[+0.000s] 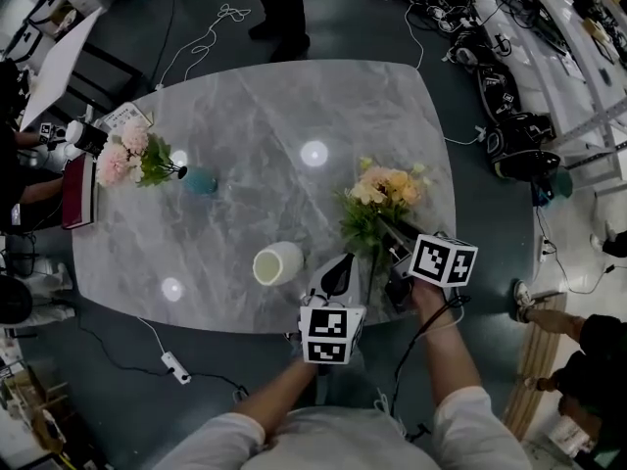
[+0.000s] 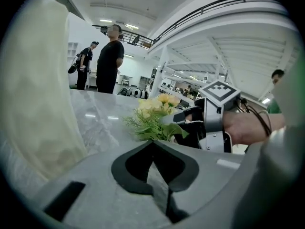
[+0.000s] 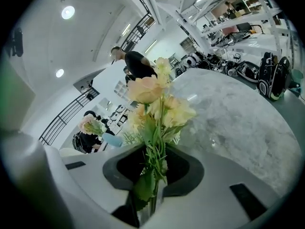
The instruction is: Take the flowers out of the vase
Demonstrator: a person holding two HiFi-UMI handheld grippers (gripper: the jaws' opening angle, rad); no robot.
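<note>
Right gripper view: right claw [image 3: 155, 152] pinches flowers [image 3: 159, 101] by stems.

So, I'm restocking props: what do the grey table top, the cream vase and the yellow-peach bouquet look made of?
The grey veined table top: marble or marble-look stone, polished; pale veins, lamp reflections. The short cream cylindrical vase: probably ceramic; opaque, smooth, thick rim. The yellow-peach flower bouquet: likely artificial, fabric petals, plastic stems; uniform waxy look, not certain.

A rounded grey marble worktop [image 1: 255, 135] stands on a dark grey floor [image 1: 460, 292]. A white cable [image 1: 211, 32] trails at eleven o'clock, a power strip [image 1: 176, 367] lies at seven, and dark bags [image 1: 509, 116] crowd two o'clock. Round lights [image 3: 68, 12] dot the white ceiling [image 3: 43, 46].
</note>
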